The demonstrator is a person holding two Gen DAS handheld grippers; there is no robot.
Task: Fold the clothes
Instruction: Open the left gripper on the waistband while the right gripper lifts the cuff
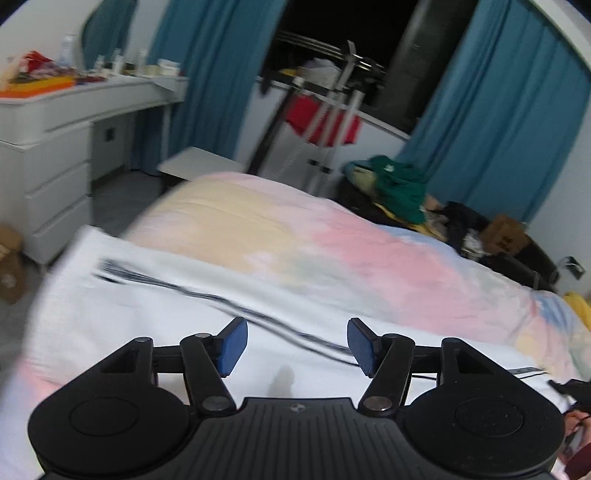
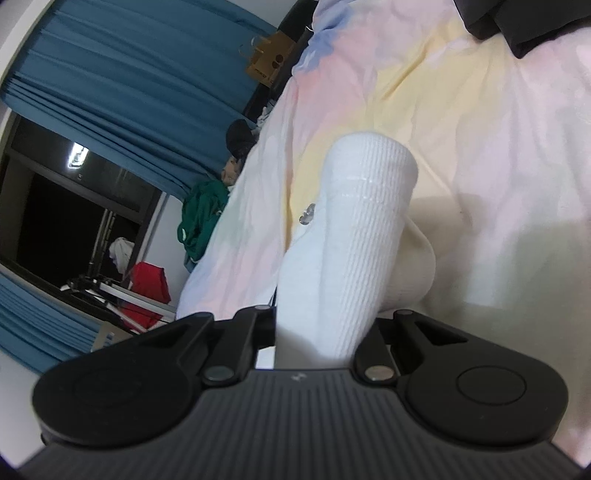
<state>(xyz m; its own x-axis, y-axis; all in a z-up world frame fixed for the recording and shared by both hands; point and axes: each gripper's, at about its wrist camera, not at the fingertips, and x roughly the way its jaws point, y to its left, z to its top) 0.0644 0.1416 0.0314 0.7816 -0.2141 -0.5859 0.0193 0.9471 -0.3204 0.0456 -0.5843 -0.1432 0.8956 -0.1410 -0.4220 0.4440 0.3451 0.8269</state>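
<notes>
A white garment [image 1: 147, 325] with thin black lines across it lies flat on the pastel bedspread [image 1: 295, 236]. My left gripper [image 1: 297, 345] hovers just above it, open, with nothing between its blue pads [image 1: 232, 345]. In the right wrist view my right gripper [image 2: 317, 328] is shut on a bunched, ribbed part of the white garment [image 2: 365, 236], which rises from between the jaws over the bedspread [image 2: 480, 129]. The right fingertips are hidden by the cloth.
A white dresser [image 1: 55, 155] with clutter stands left of the bed. A drying rack [image 1: 332, 107] with a red cloth, blue curtains [image 1: 498, 110], a green garment pile [image 1: 399, 184] and a cardboard box [image 1: 504, 236] lie beyond. Dark clothing [image 2: 524, 22] rests on the bed.
</notes>
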